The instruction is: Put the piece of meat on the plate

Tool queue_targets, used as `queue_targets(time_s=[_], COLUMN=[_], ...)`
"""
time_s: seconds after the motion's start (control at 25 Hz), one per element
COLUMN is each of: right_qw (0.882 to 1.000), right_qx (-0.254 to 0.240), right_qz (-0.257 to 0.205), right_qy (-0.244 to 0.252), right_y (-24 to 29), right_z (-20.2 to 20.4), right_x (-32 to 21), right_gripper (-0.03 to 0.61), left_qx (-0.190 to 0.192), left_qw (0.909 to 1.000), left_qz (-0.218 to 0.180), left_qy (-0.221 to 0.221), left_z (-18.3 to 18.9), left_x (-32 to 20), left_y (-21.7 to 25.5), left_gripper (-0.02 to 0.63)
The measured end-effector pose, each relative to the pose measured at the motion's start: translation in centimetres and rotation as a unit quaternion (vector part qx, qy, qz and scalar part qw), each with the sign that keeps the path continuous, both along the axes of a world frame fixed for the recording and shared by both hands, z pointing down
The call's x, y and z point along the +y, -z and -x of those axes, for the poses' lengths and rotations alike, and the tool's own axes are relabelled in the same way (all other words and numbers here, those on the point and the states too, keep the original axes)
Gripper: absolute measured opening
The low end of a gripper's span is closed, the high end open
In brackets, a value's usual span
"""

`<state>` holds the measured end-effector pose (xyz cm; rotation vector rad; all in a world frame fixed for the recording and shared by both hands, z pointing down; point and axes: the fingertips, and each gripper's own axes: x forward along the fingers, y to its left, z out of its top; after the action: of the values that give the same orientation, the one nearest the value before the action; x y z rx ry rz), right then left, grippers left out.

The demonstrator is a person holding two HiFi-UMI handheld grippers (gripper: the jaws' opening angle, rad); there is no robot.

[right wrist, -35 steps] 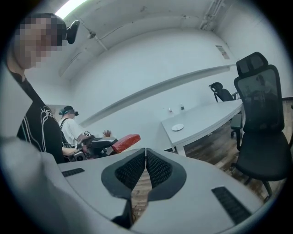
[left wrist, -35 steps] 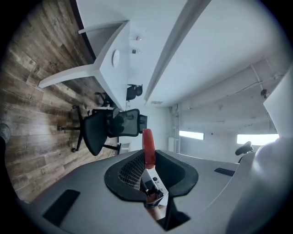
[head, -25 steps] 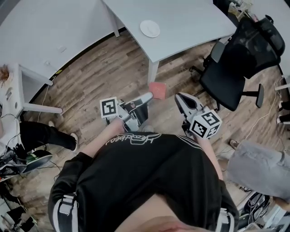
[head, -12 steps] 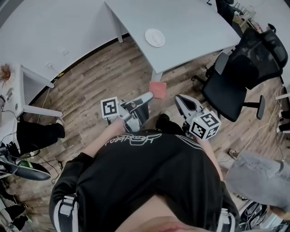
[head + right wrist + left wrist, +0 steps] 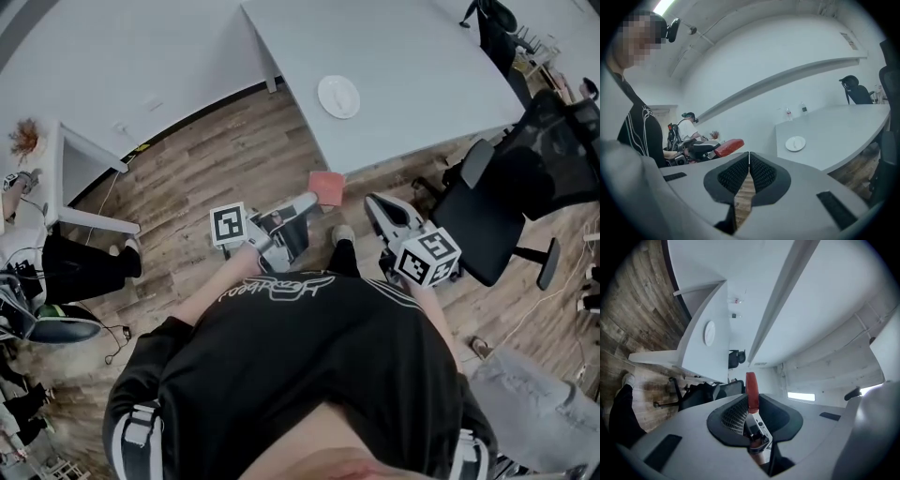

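Observation:
A flat red piece of meat [image 5: 326, 187] sticks out of my left gripper [image 5: 310, 200], which is shut on it above the wooden floor. In the left gripper view the meat [image 5: 751, 389] stands edge-on between the jaws of that gripper [image 5: 751, 403]. A white plate [image 5: 338, 97] lies on the grey table [image 5: 412, 56] ahead; it is empty and lies well beyond both grippers. My right gripper [image 5: 373, 203] is beside the left one, its jaws shut with nothing between them. From the right gripper [image 5: 749, 158] I see the meat [image 5: 729, 146] at left and the plate [image 5: 795, 143] at right.
A black office chair [image 5: 525, 183] stands by the table's right corner. A white side table [image 5: 80, 173] and a seated person [image 5: 80, 267] are at the left. Another person's leg [image 5: 534, 403] shows at bottom right. Two small bottles [image 5: 787, 112] stand far back on the table.
Both grippers have moved forward across the floor toward the grey table, the meat still in the left one. The table and plate now lie closer in the head view.

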<state>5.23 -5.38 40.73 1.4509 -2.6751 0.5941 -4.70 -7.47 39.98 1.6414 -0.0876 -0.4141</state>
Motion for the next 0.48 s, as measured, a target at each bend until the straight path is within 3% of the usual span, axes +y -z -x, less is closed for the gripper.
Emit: queue_targets(time_s=[0.48], right_qw=[0.999], right_qx=[-0.012], right_qz=[0.030], right_qy=[0.030], right_y=[-2.0], right_z=[-6.6], right_x=[-11.9], right_gripper=[0.011], left_qx=[-0.017], left_qw=[0.9984], left_qz=[0.037], left_qy=[0.040], left_z=[-6.3], left_x=[-10.6], left_y=[-2.8], left_gripper=[0.074])
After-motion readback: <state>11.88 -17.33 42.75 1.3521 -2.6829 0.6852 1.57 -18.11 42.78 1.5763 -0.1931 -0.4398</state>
